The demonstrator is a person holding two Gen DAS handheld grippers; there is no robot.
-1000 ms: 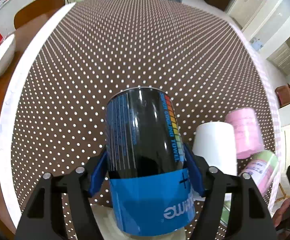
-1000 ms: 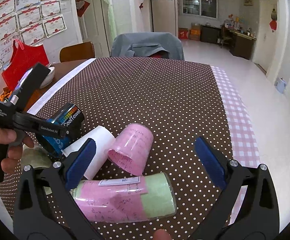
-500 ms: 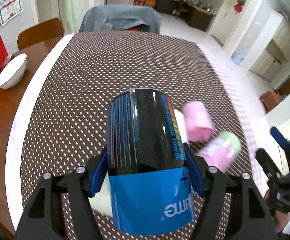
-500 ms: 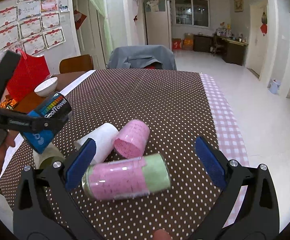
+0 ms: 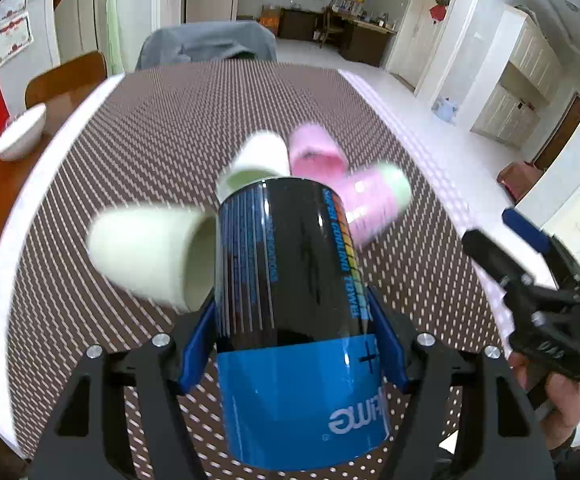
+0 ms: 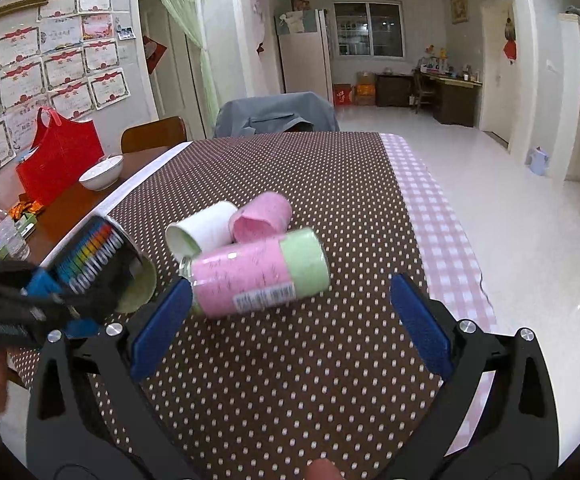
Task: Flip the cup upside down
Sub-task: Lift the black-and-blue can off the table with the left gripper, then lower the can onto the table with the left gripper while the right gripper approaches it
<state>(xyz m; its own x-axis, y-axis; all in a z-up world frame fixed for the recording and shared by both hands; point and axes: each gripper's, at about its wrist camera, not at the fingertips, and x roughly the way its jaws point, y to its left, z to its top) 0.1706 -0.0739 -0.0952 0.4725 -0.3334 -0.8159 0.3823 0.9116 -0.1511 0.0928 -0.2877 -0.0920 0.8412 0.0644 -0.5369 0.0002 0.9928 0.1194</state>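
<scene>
- Your left gripper (image 5: pixel 294 344) clamps the black-and-blue cup (image 5: pixel 294 300) and has lifted it off the dotted tablecloth (image 6: pixel 290 168) over the last second — flip under way (print reads inverted).
- Your right gripper (image 6: pixel 290 320) hangs wide open, empty.

Black-blue can (image 5: pixel 294 320) – side reads "SUPER COOLING TOWEL"; other txt illegible.

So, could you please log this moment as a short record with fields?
held item: black-and-blue cup, lifted off the table
left tongs: shut on the cup's sides
right tongs: open, empty
lying on tablecloth: white cup, pink cup, pink-and-green container, pale green cup
image quality: left view blurred
</scene>
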